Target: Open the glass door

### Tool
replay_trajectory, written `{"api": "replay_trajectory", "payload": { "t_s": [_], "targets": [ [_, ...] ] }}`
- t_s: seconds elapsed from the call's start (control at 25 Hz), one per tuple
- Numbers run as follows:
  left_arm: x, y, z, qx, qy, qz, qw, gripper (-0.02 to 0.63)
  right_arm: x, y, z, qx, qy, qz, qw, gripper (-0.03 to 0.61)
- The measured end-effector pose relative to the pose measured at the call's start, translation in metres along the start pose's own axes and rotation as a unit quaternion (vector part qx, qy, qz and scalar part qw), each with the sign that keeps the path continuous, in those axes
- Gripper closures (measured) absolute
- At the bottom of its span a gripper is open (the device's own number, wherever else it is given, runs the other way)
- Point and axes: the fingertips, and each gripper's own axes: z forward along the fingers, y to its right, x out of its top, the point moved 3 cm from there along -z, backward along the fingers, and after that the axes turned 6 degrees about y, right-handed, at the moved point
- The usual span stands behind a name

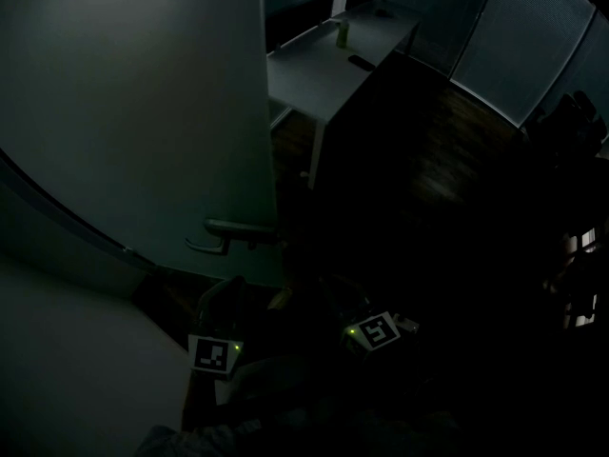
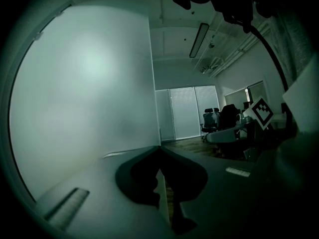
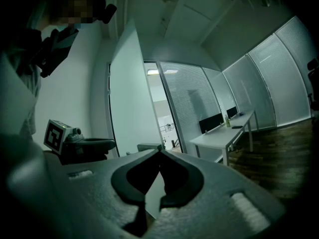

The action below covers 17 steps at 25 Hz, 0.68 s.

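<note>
Standing close to the glass door. Its frosted panel fills my left side, and the free edge is off the frame with the room showing past it. It reads as ajar, so I judge the opening begun but not finished.

The lever handle is on the door's near edge. Neither gripper touches it; both sit below it, near but apart.

- Left gripper: jaws pressed together, nothing between them, looking along the panel face.
- Right gripper: tips meeting as well, empty, aimed toward the door's edge and the doorway behind.

Next move, my guess: either spread one pair of jaws and take the lever, or set closed tips against the panel edge and swing it wider. Very dim light, so the approach needs care. The lever is slim and easy to miss.

Count:
- glass door, one
- lever handle, one
- grippers, two, each with one marker cube
- white table beyond, one
- bottle on it, one
- dark flat item on it, one; too small to name
</note>
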Motion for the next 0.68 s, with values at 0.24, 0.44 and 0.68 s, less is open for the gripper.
{"api": "replay_trajectory", "payload": {
  "t_s": [0.24, 0.44, 0.68],
  "targets": [
    [0.0017, -0.0052, 0.0019, 0.001, 0.001, -0.009, 1.0000, 0.611, 0.0015, 0.0026, 0.0018, -0.003, -0.001, 0.003, 1.000, 0.580],
    [0.0034, -0.0050, 0.0050, -0.003, -0.001, -0.001, 1.0000, 0.611, 0.0020, 0.0058, 0.0019, -0.005, 0.001, 0.005, 1.000, 0.580],
    [-0.0002, -0.0063, 0.0067, -0.002, -0.004, -0.005, 1.0000, 0.611, -0.0011, 0.0088, 0.0031, -0.007, -0.002, 0.004, 1.000, 0.580]
  ]
}}
